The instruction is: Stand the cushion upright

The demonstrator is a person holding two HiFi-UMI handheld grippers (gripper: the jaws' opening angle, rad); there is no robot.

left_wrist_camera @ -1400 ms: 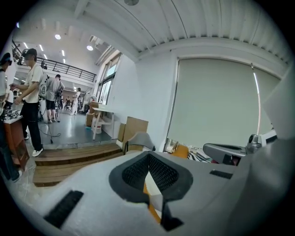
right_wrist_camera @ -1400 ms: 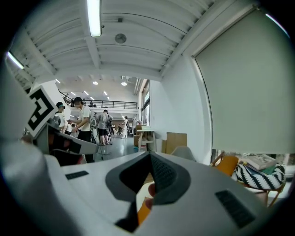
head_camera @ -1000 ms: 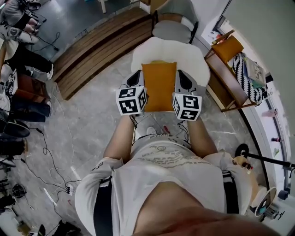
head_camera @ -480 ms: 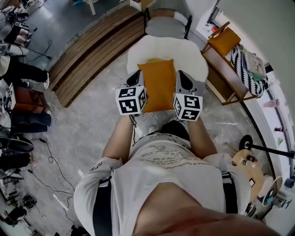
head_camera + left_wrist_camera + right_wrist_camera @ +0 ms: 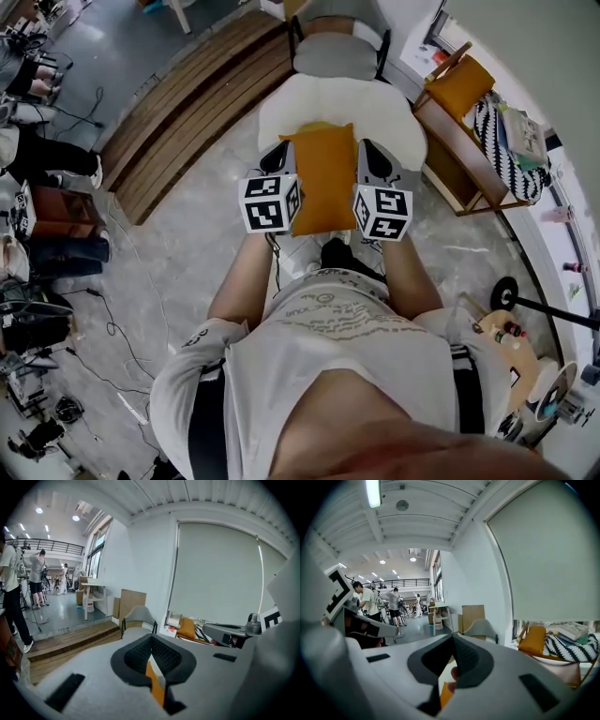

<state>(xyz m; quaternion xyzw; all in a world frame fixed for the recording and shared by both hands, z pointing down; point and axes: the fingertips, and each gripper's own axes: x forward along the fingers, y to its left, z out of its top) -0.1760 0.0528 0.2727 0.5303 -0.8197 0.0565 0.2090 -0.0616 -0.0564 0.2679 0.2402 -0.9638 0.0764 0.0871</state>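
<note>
While both tools were clenched, the left gripper had the left edge of the orange cushion pinched and the right gripper had the right edge; each gripper view showed a strip of orange fabric caught in the closed jaws. Cushion hung between the two, directly ahead of the person, both hands about equally near it. Long axis ran straight away from the person, far end over the front of the white fleecy seat, near end out over the floor. How steeply the cushion was tilted could not be told from above. Judged: the coming move depends on that axis, since the far end must be brought to the seat and the near end raised, with both hands working together. Seat looked soft and uneven, so footing for a standing cushion may be poor. Room: pale marbled floor, a slatted wooden platform to the left, a grey chair beyond the seat, a wooden rack to the right carrying a second orange cushion and a black-and-white striped textile. Large drawn blind on the wall ahead.
</note>
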